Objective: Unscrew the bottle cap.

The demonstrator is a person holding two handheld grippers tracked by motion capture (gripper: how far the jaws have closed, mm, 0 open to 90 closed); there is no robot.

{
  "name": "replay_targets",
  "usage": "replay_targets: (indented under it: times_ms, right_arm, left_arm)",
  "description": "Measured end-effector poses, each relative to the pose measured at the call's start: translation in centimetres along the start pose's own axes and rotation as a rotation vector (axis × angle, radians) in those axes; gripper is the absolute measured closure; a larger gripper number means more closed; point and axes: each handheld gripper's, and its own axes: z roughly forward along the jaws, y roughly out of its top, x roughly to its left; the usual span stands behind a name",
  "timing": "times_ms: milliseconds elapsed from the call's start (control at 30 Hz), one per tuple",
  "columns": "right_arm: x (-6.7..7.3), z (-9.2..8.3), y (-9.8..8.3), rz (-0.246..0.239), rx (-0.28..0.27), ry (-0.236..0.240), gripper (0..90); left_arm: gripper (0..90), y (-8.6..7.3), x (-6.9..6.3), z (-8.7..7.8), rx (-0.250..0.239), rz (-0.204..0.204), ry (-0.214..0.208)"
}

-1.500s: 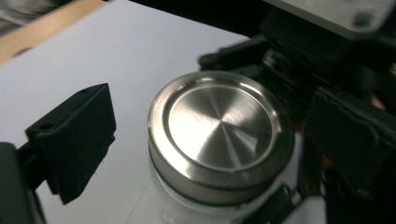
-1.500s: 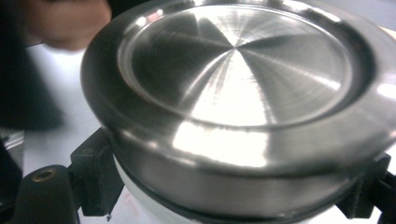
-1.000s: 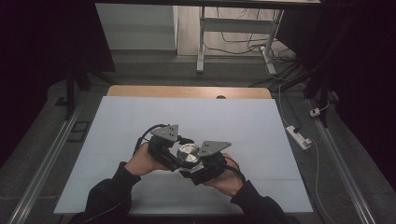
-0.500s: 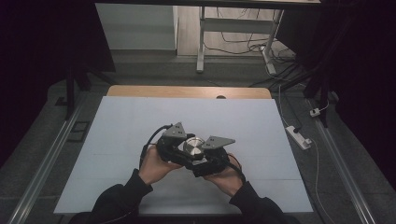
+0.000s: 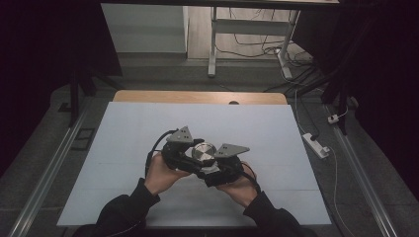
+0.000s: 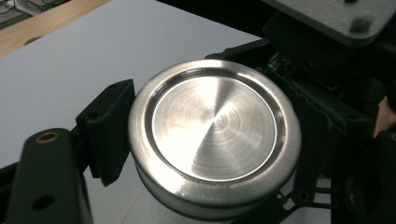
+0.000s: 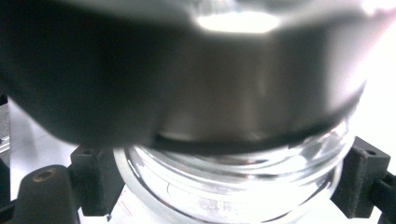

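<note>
The jar's lid is brushed metal, glossy, with fine circular grain. The jar below it is clear, shiny glass. Both grippers' jaws are matt black plastic. The table is smooth matt white, edged with wood at its far edge.

The high view looks down the table; both gripper views closely share the jar.

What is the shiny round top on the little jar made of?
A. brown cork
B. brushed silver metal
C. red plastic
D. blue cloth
B: in the left gripper view the lid is silver metal with fine circular brush marks, sitting on the clear glass jar seen in the right gripper view.
</note>
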Motion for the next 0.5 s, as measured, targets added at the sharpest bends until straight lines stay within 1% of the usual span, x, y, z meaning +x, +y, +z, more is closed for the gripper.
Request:
replay_targets:
  times_ms: [100, 267, 500]
  right_arm:
    - [-0.2, -0.1, 0.0, 0.001, -0.005, -0.003, 14.5]
    - [-0.6, -0.2, -0.1, -0.002, -0.003, -0.015, 14.5]
    - [-1.0, -0.4, -0.2, 0.0, 0.0, -0.031, 14.5]
  left_arm:
    - [20.6, 0.1, -0.1, -0.5, -0.002, 0.006, 0.006]
    - [20.6, 0.1, 0.0, -1.2, -0.011, 0.003, 0.004]
    - [20.6, 0.2, -0.1, -2.0, -0.006, 0.014, 0.008]
